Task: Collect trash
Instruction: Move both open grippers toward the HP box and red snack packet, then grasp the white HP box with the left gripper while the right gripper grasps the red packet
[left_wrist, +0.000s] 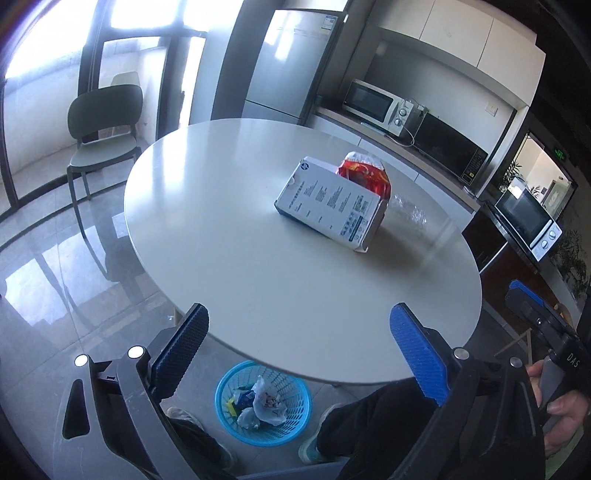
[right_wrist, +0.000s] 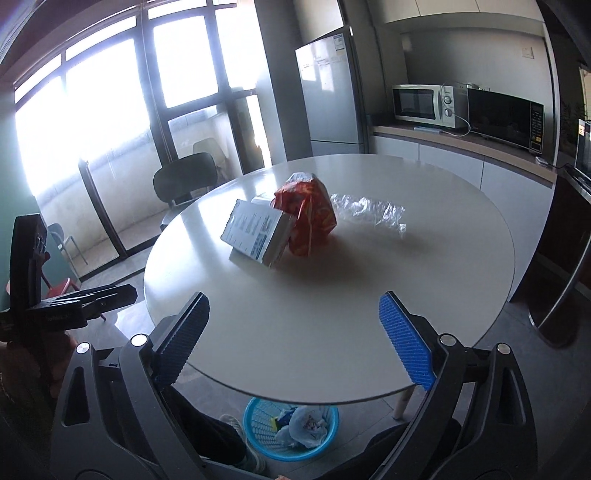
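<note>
Trash basket shows fully only from the left; both grippers gape empty.

Left gripper: black angular frame, blue ribbed pads, round silver screw heads.
Right gripper: same black frame, blue ribbed pads, silver screws; white "DAS" lettering on its body.
Person: dark trousers; light shoes.
</note>
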